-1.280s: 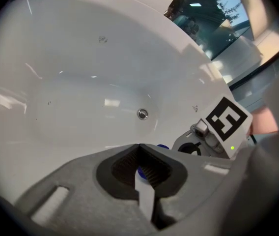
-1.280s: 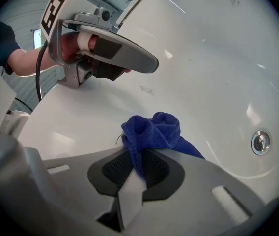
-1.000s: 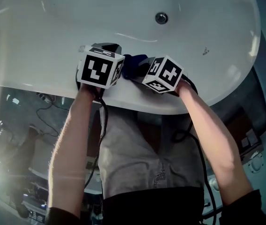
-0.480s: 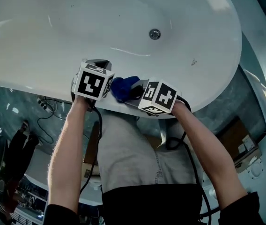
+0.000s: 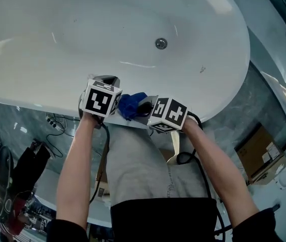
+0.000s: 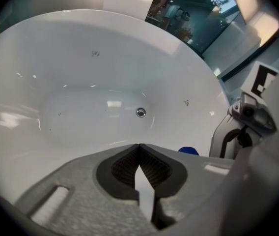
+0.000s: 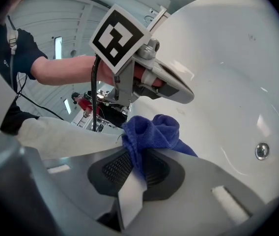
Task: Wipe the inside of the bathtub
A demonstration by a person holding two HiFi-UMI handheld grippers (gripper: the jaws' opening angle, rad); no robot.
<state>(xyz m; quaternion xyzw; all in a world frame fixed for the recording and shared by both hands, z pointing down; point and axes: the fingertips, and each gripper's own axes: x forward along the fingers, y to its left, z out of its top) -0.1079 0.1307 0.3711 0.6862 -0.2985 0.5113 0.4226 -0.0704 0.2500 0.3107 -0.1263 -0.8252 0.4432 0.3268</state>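
A white oval bathtub (image 5: pixel 42 92) fills the top of the head view, its drain (image 5: pixel 161 44) near the middle; the drain (image 6: pixel 140 112) also shows in the left gripper view. My right gripper (image 5: pixel 142 106) hovers over the near rim, shut on a bunched blue cloth (image 5: pixel 131 105). In the right gripper view the blue cloth (image 7: pixel 152 132) sticks out from between the closed jaws of the right gripper (image 7: pixel 135 154). My left gripper (image 5: pixel 106 82) sits just left of it, shut with nothing held. In the left gripper view the left gripper (image 6: pixel 139 145) points into the bathtub (image 6: pixel 80 63).
The tub's inside carries a few small dark specks (image 5: pixel 201 70). Grey marbled floor (image 5: pixel 254 100) surrounds the tub. A cardboard box (image 5: pixel 262 155) sits at the right. Cables (image 5: pixel 57 125) lie on the floor at the left. A person's sleeve and arm (image 7: pixel 46 65) show in the right gripper view.
The head view has shifted so the tub sits further back and more of it shows. Both grippers stay side by side over the near rim, the cloth still held.
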